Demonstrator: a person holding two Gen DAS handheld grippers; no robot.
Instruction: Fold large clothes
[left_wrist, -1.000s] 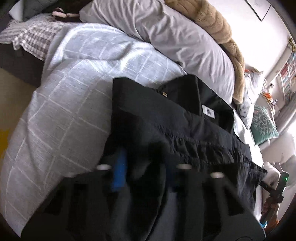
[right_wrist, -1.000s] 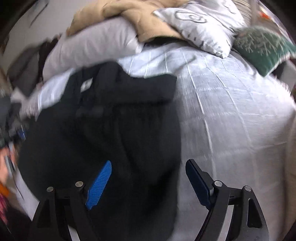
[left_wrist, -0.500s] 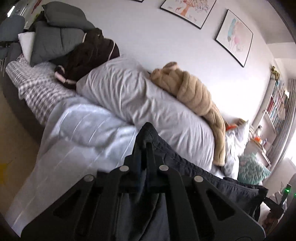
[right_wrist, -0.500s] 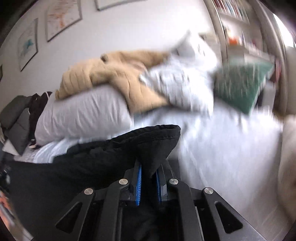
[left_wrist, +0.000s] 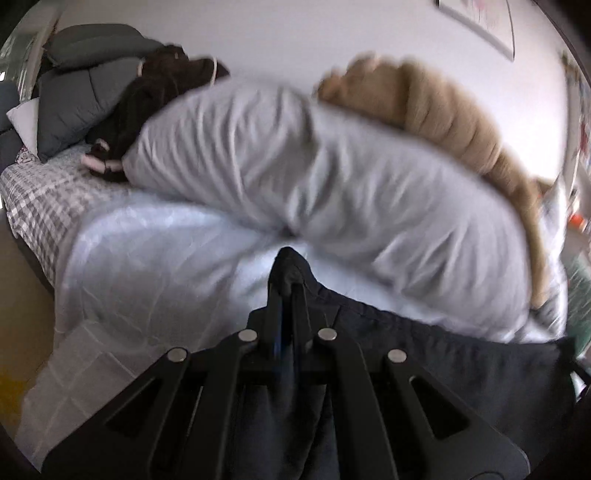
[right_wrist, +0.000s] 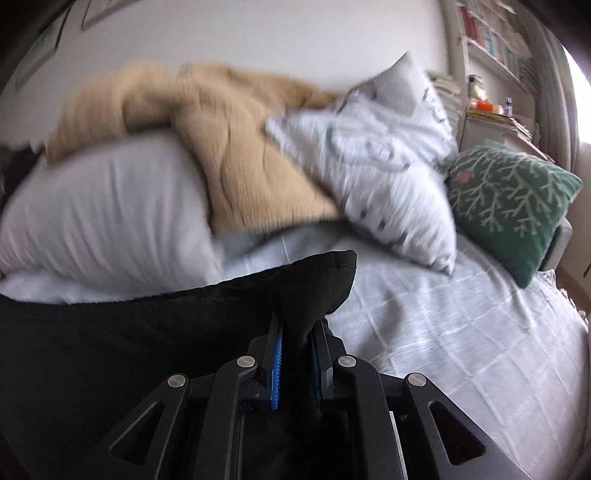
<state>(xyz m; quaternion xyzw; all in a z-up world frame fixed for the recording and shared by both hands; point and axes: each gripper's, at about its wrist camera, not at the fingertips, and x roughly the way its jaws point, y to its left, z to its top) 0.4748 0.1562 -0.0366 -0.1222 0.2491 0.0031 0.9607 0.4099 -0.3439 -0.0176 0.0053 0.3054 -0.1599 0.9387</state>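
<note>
Nearest to me, the left gripper (left_wrist: 286, 295) is clenched on one corner of the black garment (right_wrist: 147, 332), and the right gripper (right_wrist: 297, 332) is clenched on another corner. The cloth hangs stretched between them, just above the bed (right_wrist: 461, 332). Behind the garment lies a long grey pillow (left_wrist: 332, 192), with a tan blanket (right_wrist: 229, 147) over it, and a green cushion (right_wrist: 509, 199) to the right of that pillow. I judge the folding is only at its start: the corners are held, but no finished fold shows. No label or writing can be read.
</note>
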